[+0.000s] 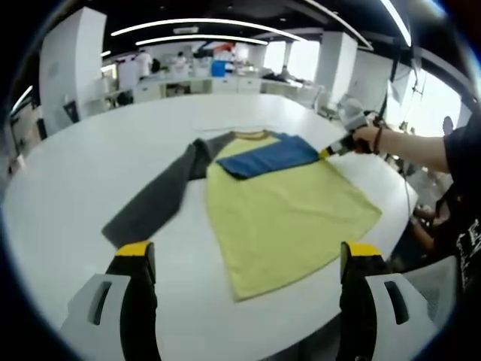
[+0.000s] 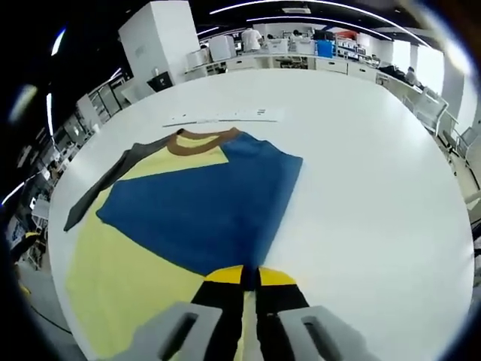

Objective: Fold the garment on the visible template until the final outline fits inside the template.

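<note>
- White round table [image 1: 90, 173] takes up most of both views.
- Yellow shirt [image 1: 285, 218] lies flat mid-table, grey sleeve [image 1: 158, 195] stretched out toward 8 o'clock, blue sleeve [image 2: 203, 210] folded across the chest.
- Right gripper [image 2: 249, 280] is clamped on the blue sleeve's end, at 6 o'clock in its view.
- Left gripper [image 1: 248, 263] hangs spread wide, holding nothing, nearer than the hem.

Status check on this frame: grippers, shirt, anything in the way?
Left gripper open, hovering. Right gripper shut on blue sleeve, folded across yellow shirt. Grey sleeve still spread.
</note>
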### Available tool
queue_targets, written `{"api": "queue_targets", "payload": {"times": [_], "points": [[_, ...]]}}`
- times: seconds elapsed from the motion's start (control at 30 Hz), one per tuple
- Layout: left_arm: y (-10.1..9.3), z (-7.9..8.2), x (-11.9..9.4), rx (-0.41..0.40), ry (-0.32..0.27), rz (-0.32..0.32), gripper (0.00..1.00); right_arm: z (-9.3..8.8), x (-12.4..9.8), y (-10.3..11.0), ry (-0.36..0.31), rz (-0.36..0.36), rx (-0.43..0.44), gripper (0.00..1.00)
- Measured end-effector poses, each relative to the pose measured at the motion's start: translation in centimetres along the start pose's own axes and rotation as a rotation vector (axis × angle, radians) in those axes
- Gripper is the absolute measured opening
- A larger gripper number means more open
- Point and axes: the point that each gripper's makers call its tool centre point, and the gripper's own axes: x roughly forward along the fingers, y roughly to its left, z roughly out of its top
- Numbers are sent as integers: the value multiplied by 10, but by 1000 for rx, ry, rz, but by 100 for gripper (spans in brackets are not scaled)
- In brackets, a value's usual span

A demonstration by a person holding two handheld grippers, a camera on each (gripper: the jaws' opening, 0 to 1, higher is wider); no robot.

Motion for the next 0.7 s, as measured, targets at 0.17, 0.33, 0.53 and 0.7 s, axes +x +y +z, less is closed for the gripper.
{"api": "queue_targets", "payload": {"times": [0.17, 0.33, 0.53, 0.7], "points": [[-1, 1, 2, -1, -1, -4, 99, -2, -3, -5, 8, -11, -3, 0], [-2, 0, 4, -3, 4, -11, 99, -3, -5, -14, 17, -18, -7, 0], [-2, 0, 5, 4, 10, -14, 99, -4, -9, -26, 26, -33, -9, 0], [-1, 0, 6, 5, 12, -12, 99, -5, -11, -33, 36, -41, -12, 0]]}}
